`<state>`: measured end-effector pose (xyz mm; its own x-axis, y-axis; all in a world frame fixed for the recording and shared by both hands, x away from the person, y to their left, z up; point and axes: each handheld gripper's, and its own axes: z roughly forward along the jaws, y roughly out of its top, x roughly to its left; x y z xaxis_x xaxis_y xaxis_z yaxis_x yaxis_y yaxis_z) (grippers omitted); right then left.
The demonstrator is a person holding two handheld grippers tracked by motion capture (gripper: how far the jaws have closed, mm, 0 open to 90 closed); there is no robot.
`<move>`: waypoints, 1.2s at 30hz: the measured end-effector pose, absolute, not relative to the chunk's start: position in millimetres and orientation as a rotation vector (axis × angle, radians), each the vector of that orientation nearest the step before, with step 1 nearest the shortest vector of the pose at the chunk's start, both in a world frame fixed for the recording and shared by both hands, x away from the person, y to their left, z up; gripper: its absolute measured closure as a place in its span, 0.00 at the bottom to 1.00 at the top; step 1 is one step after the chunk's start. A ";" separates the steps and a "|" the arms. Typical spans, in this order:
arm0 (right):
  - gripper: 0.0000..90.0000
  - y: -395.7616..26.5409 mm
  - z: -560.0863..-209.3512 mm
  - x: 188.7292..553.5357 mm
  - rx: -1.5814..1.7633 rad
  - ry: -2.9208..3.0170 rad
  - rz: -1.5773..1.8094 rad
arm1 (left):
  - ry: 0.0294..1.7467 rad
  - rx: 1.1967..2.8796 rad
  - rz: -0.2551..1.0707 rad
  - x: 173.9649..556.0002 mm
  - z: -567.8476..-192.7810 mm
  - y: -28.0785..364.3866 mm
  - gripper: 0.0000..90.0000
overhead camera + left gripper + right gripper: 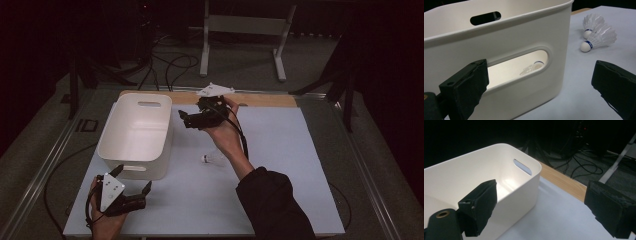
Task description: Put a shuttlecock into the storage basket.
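White feathers and a blue-banded cork mark the shuttlecock (212, 159) lying on its side on the desk (290, 165), just to the right of the white bin (136, 134) and near the bin's front corner. In the left gripper view two shuttlecocks (596, 35) are seen side by side there, corks turned toward the bin and skirts away from it, and a third (532, 67) is glimpsed inside the bin through the near handle slot. The right gripper (192, 119) is held above the desk beside the bin's far right corner, its jaws spread wide and empty and aimed toward the bin; the loose shuttlecocks lie back toward the person from it, under the right forearm. The left gripper (134, 181) is held at the bin's near wall, jaws also wide and empty. The right gripper is judged the likelier for the pick, by drawing back and down. A pale, matte sheet covers the desk, with a wooden strip behind the bin. Beyond that, a dark room is seen, with cables (170, 65) and a white frame (245, 35) on the floor.
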<state>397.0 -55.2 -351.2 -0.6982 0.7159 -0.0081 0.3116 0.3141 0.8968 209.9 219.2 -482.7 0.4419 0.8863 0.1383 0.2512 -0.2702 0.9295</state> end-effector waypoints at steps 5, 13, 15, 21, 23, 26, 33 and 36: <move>0.12 -60.4 -352.5 397.7 0.918 2.176 1.344 | 0.979 1.768 0.858 210.2 -482.8 218.9 0.02; 0.12 -71.4 -352.8 398.8 0.930 2.157 1.332 | 0.978 1.773 0.858 210.7 -483.1 218.1 0.02; 0.12 -72.9 -352.9 399.1 0.930 2.155 1.328 | 0.977 1.774 0.858 210.9 -483.2 217.9 0.02; 0.12 -81.5 -354.7 399.7 0.946 2.147 1.319 | 0.979 1.774 0.858 210.1 -483.2 218.1 0.02; 0.12 -83.7 -355.2 399.6 0.949 2.145 1.319 | 0.978 1.771 0.858 210.0 -483.1 218.3 0.02; 0.12 -85.4 -355.2 399.3 0.944 2.148 1.310 | 0.980 1.771 0.858 210.1 -483.2 218.2 0.02; 0.12 -89.4 -355.0 397.8 0.931 2.153 1.290 | 0.980 1.772 0.856 210.5 -483.3 218.0 0.02; 0.12 -94.3 -355.9 397.0 0.912 2.149 1.245 | 0.978 1.773 0.856 210.5 -483.3 217.9 0.02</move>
<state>397.0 -94.3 -355.9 -0.6562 0.7501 -0.0815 0.3024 0.3604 0.8824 210.5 217.9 -483.3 0.4451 0.8847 0.1382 0.2546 -0.2730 0.9277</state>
